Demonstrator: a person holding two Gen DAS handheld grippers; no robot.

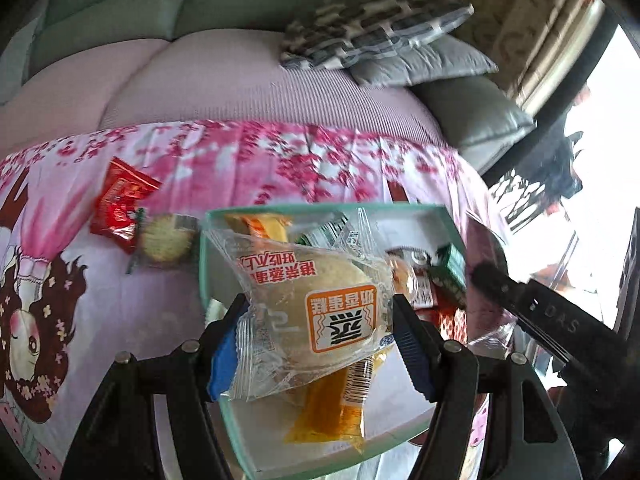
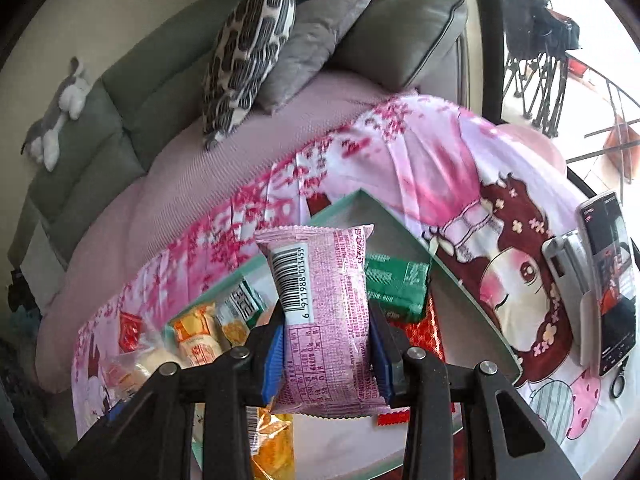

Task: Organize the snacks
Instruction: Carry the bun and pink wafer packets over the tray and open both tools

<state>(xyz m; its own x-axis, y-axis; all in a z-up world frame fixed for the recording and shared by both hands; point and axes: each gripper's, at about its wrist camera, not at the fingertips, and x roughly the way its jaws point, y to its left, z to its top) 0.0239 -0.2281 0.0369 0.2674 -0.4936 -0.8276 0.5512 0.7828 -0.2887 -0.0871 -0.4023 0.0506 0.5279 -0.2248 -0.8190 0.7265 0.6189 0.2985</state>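
Clenching pink packet (image 2: 326, 320), right tool (image 2: 326, 344) keeps it lengthwise (barcode probably farthest); left tool (image 1: 320, 324) grips bun (image 1: 316, 308).

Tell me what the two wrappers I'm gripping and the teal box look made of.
Bun wrapper in the left tool: clear, glossy plastic film; you see the bun through it, with crinkles and glare.
Pink packet in the right tool: opaque printed film, slightly shiny and creased, probably plastic or foil laminate.
Teal box: thin, straight matte walls, likely cardboard, though I can't confirm.
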